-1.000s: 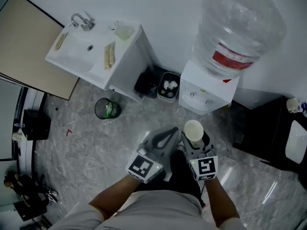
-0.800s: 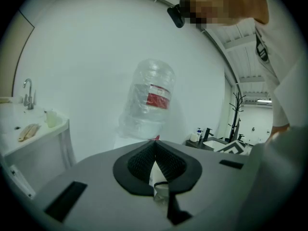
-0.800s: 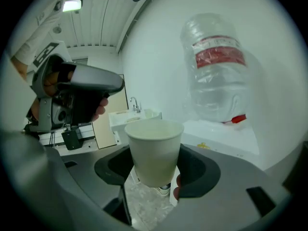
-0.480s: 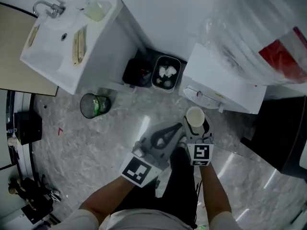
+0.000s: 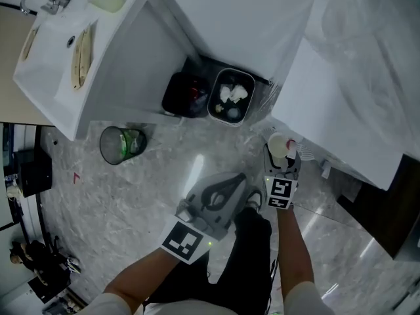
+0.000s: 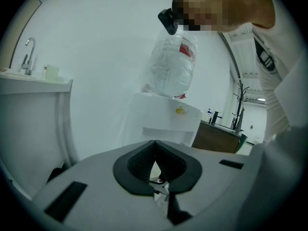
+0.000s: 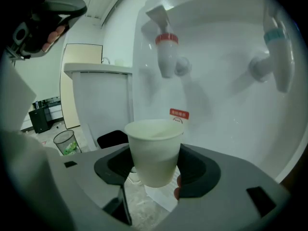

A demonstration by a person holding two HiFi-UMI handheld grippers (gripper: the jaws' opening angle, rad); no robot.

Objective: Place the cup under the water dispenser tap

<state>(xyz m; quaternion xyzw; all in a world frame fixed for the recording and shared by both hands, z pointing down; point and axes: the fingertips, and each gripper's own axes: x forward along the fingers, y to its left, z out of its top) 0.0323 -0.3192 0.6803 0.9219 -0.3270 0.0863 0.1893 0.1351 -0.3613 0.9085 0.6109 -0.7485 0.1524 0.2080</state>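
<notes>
- While the person faces the dispenser [image 5: 341,120], the right gripper [image 7: 154,171] holds the cup [image 7: 154,150] upright, jaws set wide against its two sides.
- The cup is white, and nothing shows inside it in the head view. It is clear of the floor [image 5: 131,202] and rests on no surface.
- In the right gripper view the cup sits low in front of the dispenser's white recess. The red tap [image 7: 167,52] is above it and farther back; the blue tap [image 7: 276,57] is up and to the right.
- Whether the cup stands directly beneath the red tap cannot be told. A red label [image 7: 178,113] on the recess wall shows just behind the cup's rim.
- In the head view the cup is at the near edge of the dispenser's front.
- The left gripper [image 5: 237,181] is to the left of the right one, near it but apart. Its jaws are closed together at the tips, with nothing between them.
- The left gripper view looks toward the dispenser and the bottle [image 6: 171,66] on top of it.
- A sink [image 5: 52,51] stands at far left, with a tap [image 5: 42,2] at its far corner.
- Between sink and dispenser, against the wall, stand a black bin [image 5: 187,96] and a grey bin [image 5: 230,97], side by side. The grey one holds crumpled white waste.
- A clear basket [image 5: 121,143] stands alone on the floor, near the sink's base and left of both grippers.
</notes>
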